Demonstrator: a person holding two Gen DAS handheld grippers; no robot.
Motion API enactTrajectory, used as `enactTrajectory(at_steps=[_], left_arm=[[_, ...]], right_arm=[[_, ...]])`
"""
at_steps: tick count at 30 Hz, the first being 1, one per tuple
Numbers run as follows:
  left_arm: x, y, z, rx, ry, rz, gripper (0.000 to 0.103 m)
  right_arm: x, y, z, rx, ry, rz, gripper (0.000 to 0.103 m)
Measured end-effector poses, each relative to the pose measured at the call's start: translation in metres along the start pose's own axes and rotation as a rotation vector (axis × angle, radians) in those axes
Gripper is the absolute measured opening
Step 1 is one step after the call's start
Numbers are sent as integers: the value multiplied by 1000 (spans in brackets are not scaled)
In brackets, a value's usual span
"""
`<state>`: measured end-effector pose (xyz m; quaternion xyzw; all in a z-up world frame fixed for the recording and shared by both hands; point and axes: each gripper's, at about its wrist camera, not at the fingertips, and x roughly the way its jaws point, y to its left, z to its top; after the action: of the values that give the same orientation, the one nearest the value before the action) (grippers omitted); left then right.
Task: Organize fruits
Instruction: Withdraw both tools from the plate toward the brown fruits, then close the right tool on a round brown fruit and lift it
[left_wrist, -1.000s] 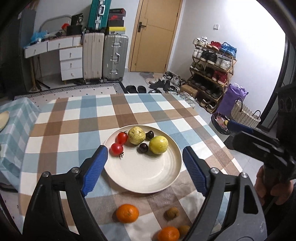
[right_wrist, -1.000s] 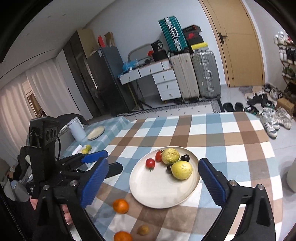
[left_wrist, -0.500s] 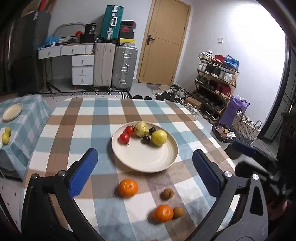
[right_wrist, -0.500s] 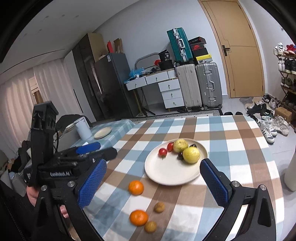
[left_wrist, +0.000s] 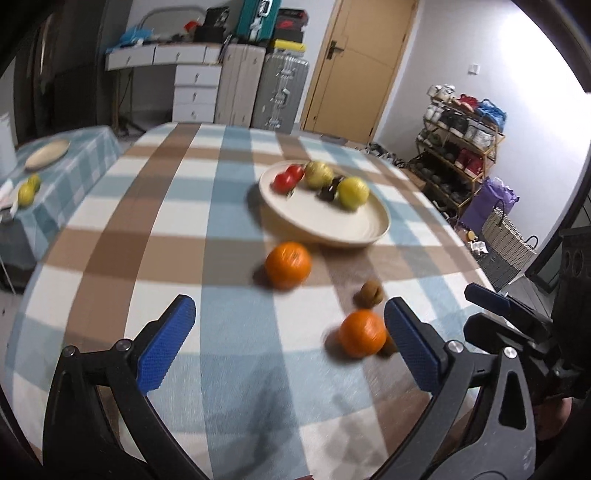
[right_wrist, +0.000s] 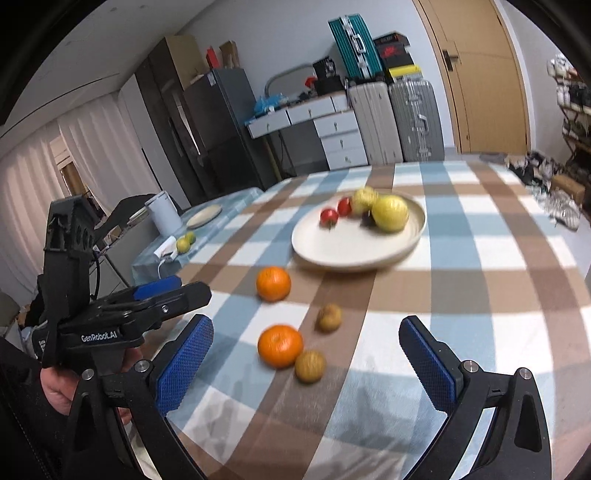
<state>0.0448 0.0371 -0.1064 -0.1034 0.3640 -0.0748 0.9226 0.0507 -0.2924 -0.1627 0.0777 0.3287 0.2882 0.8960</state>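
Both claws hung low over the near edge of the desk (right_wrist: 480, 258), which wore a blue, brown and white checked cloth. The left claw (left_wrist: 291, 345) was spread wide with nothing between its blue pads (left_wrist: 164, 350), and the right claw (right_wrist: 306, 365) was likewise spread and empty; the left one also showed at the left side of the right wrist view, gripped in a hand (right_wrist: 61, 387). Toward the far side of the desk sat a cream plate (right_wrist: 332, 251) holding two red tomatoes (right_wrist: 328, 216), two yellow-green fruits (right_wrist: 390, 213) and a pair of small dark fruits (left_wrist: 327, 192), all crowded on the plate's far half. On the cloth between the plate and the near edge lay four loose fruits. One orange (right_wrist: 273, 283) rested just short of the plate's rim, apart from it. A second orange (right_wrist: 280, 346) lay nearer the near edge, with a small brown fruit (right_wrist: 310, 365) touching or nearly touching it on the side toward the right claw. Another small brown fruit (right_wrist: 329, 316) sat between the two oranges, a little to the right. Motion blur softened the fruits in both views. Off the desk's left side, a lower surface with a blue checked cover carried a pale dish (left_wrist: 47, 154) and two small yellow-green fruits (left_wrist: 26, 192).
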Motion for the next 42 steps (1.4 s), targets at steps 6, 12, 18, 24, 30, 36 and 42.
enactTrajectory(at_steps=[6, 12, 18, 24, 30, 36, 42], left_arm=[[9, 11, -13, -29, 16, 10, 102], [12, 12, -16, -19, 27, 8, 102], [13, 10, -17, -9, 34, 7, 102], [8, 1, -16, 19, 14, -12, 102], [2, -8, -15, 32, 7, -23, 102], [-11, -27, -18, 60, -29, -64, 102], [-9, -40, -20, 84, -5, -104, 102]], right_arm=[[18, -2, -14, 12, 59, 17, 103], [31, 6, -25, -48, 109, 4, 99], [44, 13, -30, -125, 165, -49, 71], [52, 17, -31, -163, 191, -77, 54], [57, 17, -30, -160, 220, -91, 31], [59, 9, -30, -121, 231, -75, 26], [50, 8, -33, -104, 224, -73, 26]])
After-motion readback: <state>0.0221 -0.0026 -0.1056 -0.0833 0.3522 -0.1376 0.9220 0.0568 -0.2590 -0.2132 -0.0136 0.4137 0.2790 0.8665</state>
